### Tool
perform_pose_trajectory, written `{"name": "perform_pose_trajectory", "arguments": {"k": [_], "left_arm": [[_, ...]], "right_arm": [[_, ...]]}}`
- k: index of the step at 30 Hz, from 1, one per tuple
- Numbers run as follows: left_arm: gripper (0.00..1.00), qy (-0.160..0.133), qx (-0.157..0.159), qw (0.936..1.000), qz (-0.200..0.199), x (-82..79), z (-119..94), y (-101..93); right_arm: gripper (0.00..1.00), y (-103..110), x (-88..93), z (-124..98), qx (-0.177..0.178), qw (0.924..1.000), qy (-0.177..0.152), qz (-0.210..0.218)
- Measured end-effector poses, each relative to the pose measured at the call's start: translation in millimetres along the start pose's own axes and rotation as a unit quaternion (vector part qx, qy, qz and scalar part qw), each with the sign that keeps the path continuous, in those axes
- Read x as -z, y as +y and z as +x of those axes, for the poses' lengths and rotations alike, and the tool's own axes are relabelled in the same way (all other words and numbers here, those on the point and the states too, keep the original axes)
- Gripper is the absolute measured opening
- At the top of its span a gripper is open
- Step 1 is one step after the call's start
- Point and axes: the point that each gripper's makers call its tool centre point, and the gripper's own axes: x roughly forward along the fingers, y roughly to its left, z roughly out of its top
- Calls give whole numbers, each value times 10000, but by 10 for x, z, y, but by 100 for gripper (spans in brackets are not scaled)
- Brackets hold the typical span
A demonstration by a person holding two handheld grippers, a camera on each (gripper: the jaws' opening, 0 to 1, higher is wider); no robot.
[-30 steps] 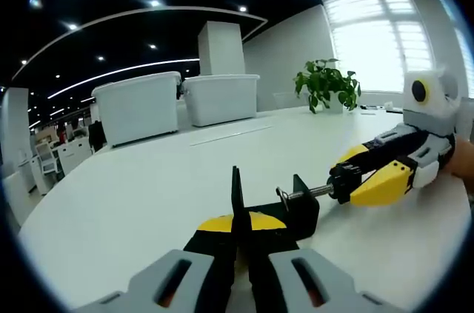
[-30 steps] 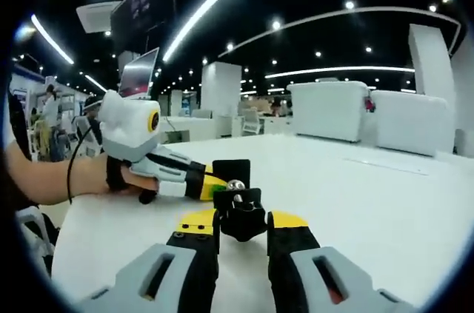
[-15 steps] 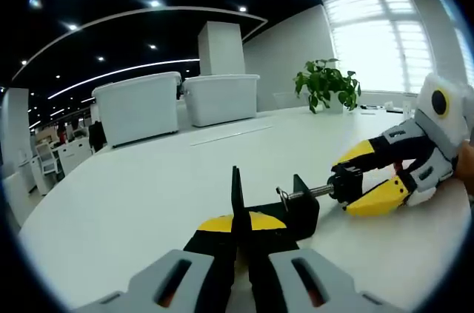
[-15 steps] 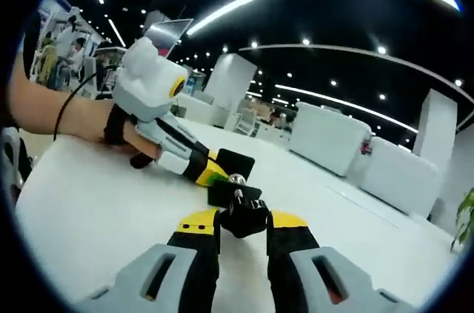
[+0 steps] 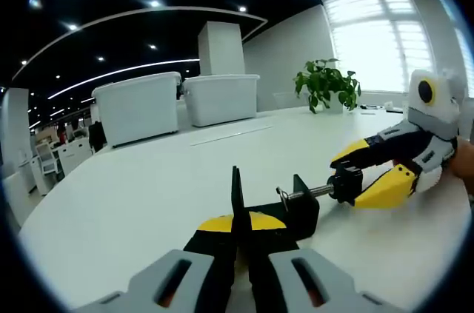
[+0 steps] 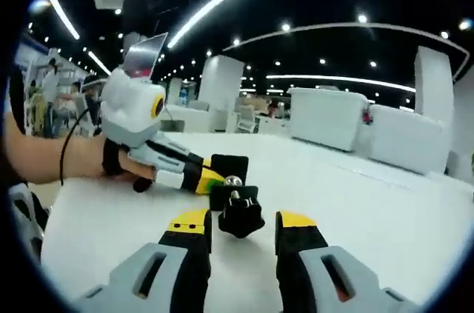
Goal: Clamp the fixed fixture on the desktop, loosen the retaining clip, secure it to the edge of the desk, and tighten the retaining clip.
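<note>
**Left gripper clamps the fixture plate; right gripper's jaws stand apart around the screw knob**

In the left gripper view, the left gripper (image 5: 238,233) rises from the bottom edge with its yellow-tipped jaws pressed together on the thin upright plate of the black fixture (image 5: 290,208), which sits on the white desk (image 5: 148,187) well in from any edge that can be seen. Just past the jaws, the fixture's C-shaped body lies on the desktop, and its threaded screw (image 5: 309,193) runs out to the right to a black knob (image 5: 345,182). The right gripper (image 5: 370,172) comes in from the right edge with one yellow jaw above the knob and one below it; whether they touch the knob cannot be told here.

In the right gripper view, the right gripper (image 6: 241,223) has its jaws spread, with the knob (image 6: 238,213) sitting between the yellow tips and a visible gap on each side, so it grips nothing. Beyond the knob is the fixture (image 6: 228,176), and the left gripper (image 6: 201,178) reaches in from the left, held by a person's hand (image 6: 122,165).

Farther back on the desk stand two white bins (image 5: 178,104), and near the far right edge a potted plant (image 5: 326,83) sits before a bright window (image 5: 381,43).
</note>
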Motion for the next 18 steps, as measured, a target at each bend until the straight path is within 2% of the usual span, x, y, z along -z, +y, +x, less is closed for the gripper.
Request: {"name": "perform_pose_trajectory", "arguments": {"k": [4, 7, 8, 9, 12, 16, 18], "left_arm": [[6, 0, 1, 10000, 1, 1, -6, -8], [6, 0, 1, 10000, -3, -2, -7, -5], [6, 1, 2, 10000, -4, -3, -13, -9], [6, 0, 4, 10000, -3, -3, -17, -13], [6, 1, 6, 10000, -3, -8, -15, -7], [6, 1, 5, 10000, -1, -8, -21, -13], [6, 3, 6, 10000, -5, -8, -18, -12]], "right_arm": [[31, 13, -48, -16, -267, 9971, -83, 712], [28, 77, -4, 16, -369, 9974, 37, 622], [27, 62, 71, 39, -287, 9985, 226, 416], [26, 35, 61, 56, -197, 9993, 192, 257], [25, 42, 135, 106, -156, 9992, 287, 245], [25, 96, 130, 66, -110, 9994, 271, 189], [25, 99, 120, 67, -94, 9997, 225, 18]]}}
